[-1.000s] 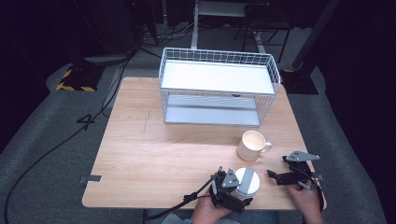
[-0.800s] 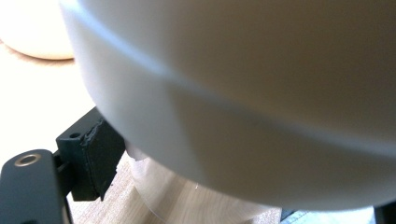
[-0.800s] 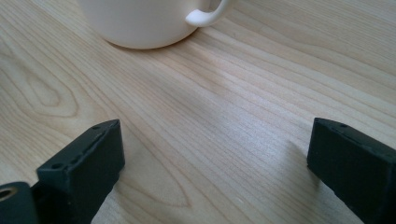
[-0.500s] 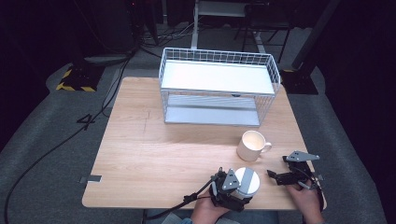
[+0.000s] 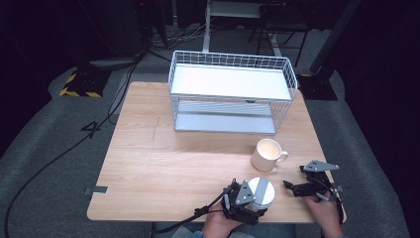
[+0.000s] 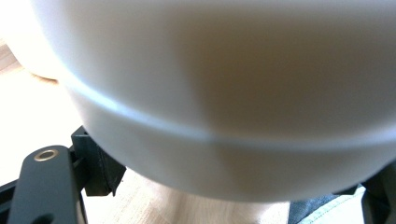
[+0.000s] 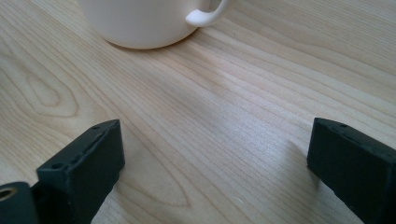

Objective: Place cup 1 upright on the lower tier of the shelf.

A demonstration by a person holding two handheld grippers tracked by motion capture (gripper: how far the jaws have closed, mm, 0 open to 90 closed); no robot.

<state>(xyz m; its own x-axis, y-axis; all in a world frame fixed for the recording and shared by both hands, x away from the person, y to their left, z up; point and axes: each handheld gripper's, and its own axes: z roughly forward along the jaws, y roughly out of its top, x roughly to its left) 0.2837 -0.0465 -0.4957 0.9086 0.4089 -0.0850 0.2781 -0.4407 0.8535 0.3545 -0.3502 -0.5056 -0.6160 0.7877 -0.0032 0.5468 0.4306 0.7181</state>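
Observation:
A white cup [image 5: 262, 191] stands near the table's front edge, its top a flat pale disc in the high view. My left gripper [image 5: 253, 198] is shut on it, and in the left gripper view the cup's white wall [image 6: 224, 93] bulges between the two black jaws. A cream mug [image 5: 266, 154] with its handle toward the right stands upright just beyond. My right gripper [image 5: 294, 178] rests open at the front right, nothing between its fingers. In the right gripper view [image 7: 215, 158] the mug's base and handle [image 7: 140, 23] lie ahead, apart from the jaws.
A white wire rack [image 5: 230, 91] with two shelves stands at the back of the wooden table [image 5: 163, 163]. The table's front edge runs just under both hands. Dark floor, cables and stands surround the table.

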